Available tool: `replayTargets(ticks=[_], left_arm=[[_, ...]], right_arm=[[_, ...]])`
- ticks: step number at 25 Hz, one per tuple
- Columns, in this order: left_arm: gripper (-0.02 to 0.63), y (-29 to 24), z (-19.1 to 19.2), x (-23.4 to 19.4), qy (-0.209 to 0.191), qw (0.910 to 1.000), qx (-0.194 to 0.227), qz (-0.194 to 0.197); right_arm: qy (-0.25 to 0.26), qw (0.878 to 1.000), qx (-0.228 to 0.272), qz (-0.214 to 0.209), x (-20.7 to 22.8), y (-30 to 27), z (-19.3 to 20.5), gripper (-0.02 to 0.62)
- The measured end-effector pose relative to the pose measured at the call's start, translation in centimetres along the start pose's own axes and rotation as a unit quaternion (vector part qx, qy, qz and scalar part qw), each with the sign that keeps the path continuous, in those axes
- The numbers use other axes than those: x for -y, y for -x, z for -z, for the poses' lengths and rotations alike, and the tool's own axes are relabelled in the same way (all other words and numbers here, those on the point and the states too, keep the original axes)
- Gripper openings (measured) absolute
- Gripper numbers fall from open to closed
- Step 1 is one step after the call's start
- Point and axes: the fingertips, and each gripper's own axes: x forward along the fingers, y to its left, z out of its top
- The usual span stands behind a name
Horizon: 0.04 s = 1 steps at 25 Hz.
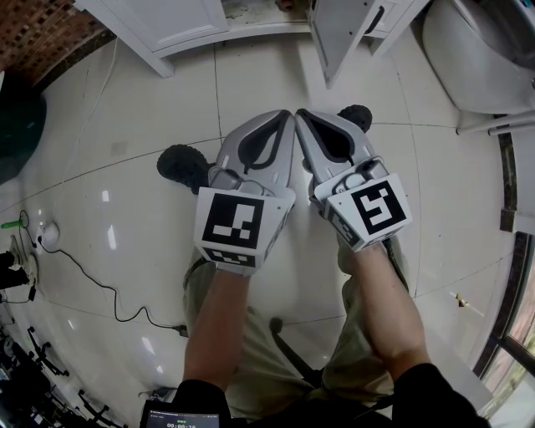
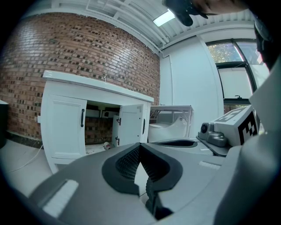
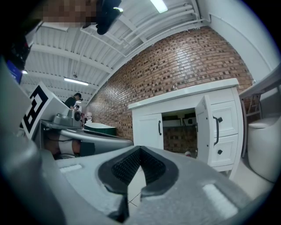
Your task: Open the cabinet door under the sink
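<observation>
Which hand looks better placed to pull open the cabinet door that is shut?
Left, probably. In the head view the shut door lies ahead and left, on the side of the left claw, while the right claw faces the open door. Both claws are shut.

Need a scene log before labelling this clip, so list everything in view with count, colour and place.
sink cabinet: 1, white, against the brick wall
cabinet door: 1 standing open, white with black handle, middle of the cabinet
brick wall: 1, red-brown, behind the cabinet
toilet: 1, white, right of the cabinet
window: 1, dark frame, far right
floor: glossy white tiles, underfoot
cable: 1, black, on the floor at the person's left
shoes: 2, black, on the floor beside the tools
left tool: 1, grey, shut, empty
right tool: 1, grey, shut, empty
forearms: 2, bare, behind the tools
</observation>
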Motion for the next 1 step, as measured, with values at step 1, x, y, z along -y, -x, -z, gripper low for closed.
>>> replayTargets(ticks=[1], left_arm=[[0.014, -0.01, -0.01, -0.01, 0.000, 1.0000, 0.000, 0.000]], right_arm=[[0.000, 1.000, 0.000, 0.000, 0.00, -0.02, 0.00, -0.009]])
